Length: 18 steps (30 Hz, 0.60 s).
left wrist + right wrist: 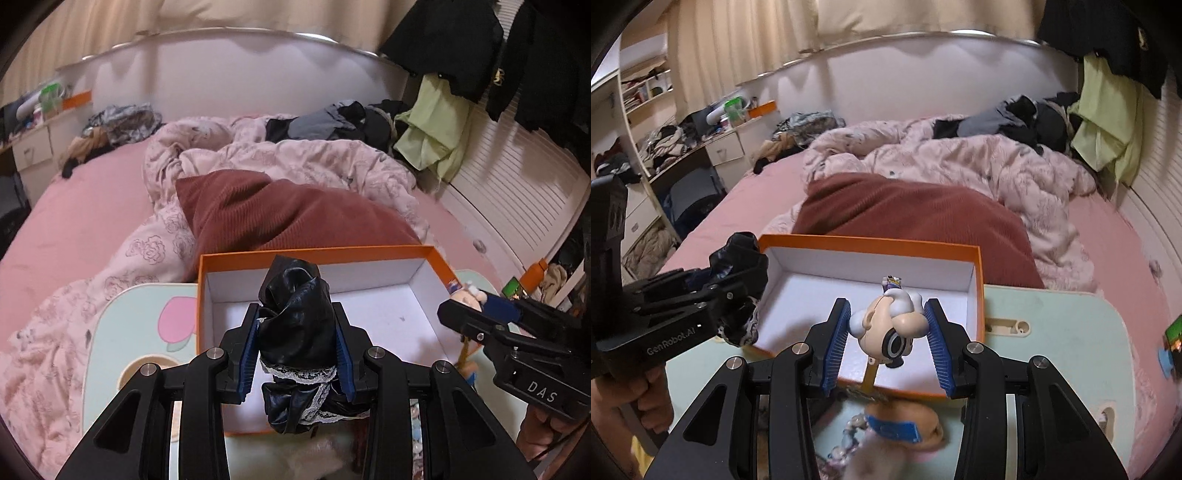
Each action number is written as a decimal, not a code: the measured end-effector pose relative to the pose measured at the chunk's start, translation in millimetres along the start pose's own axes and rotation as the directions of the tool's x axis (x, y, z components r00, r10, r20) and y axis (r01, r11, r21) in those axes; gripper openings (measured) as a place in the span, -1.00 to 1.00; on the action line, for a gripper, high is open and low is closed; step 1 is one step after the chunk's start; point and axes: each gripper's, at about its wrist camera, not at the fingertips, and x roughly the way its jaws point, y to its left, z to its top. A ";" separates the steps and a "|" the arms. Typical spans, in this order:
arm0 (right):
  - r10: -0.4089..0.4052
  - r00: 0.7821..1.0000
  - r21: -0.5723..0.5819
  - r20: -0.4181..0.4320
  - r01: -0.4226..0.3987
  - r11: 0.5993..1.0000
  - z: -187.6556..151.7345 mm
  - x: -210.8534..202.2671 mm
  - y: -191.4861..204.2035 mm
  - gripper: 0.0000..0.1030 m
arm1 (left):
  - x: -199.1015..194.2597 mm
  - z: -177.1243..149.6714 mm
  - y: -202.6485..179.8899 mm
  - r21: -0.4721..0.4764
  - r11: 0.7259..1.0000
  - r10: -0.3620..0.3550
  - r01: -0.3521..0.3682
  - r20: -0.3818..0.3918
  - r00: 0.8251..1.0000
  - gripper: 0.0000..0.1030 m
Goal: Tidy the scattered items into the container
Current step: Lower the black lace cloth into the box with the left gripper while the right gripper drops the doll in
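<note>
Your left gripper (297,345) is pinching a crumpled black garment (295,325), and the orange box (314,253) lies straight ahead of it and below. Seen along the left wrist view, the bundle hangs over the near half of the box's white floor, so the drop you need looks like a short one, forward and down. The box's long axis runs left to right across the scene, with its near wall towards you and the dark red cushion (280,210) just beyond its far wall.

Your right gripper (891,334) is clamped on a small cartoon figurine (886,328), the blue pads pressing its pale head from either side. From the right wrist view it also sits over the near edge of the box, towards the right half. Both hands look about equally close to the opening; the left one seems slightly further in over the floor.

The garment is glossy black, leather-like, folded in on itself, with a strip of white lace trim showing at its lower part. It is limp, so I would expect it to slump where it lands. The figurine is hard and rounded, cream and white with a dark ring on one side, and a yellow strap dangles beneath it.

The box itself appears empty, resting on a pale green table (1052,332) at the near edge of the pink bed (85,221).
</note>
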 end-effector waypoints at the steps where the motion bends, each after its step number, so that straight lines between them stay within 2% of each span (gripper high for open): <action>1: 0.003 1.000 0.012 -0.006 -0.003 1.000 0.5 3.2 -2.1 -0.17 | 2.1 0.6 -0.6 0.001 1.000 0.006 -0.006 -0.002 1.000 -0.33; 4: -0.013 1.000 0.037 0.010 0.012 0.999 7.8 6.4 -6.5 -0.17 | 6.7 2.7 1.5 -0.013 1.000 0.013 -0.013 -0.004 1.000 -0.33; 10: -0.010 0.986 0.128 0.164 -0.012 0.992 33.3 -16.2 -15.7 -0.17 | 6.9 9.0 9.8 -0.055 0.998 0.002 -0.002 0.000 1.000 -0.33; 16: -0.059 0.991 0.089 0.117 0.049 0.995 34.5 -3.3 -7.4 -0.17 | 14.8 9.8 10.7 -0.054 0.998 0.011 -0.012 -0.020 1.000 -0.33; 18: -0.066 0.993 0.096 0.099 0.056 0.994 32.7 2.5 -9.5 -0.17 | 15.4 9.0 11.6 -0.066 0.998 -0.002 0.000 -0.025 1.000 -0.18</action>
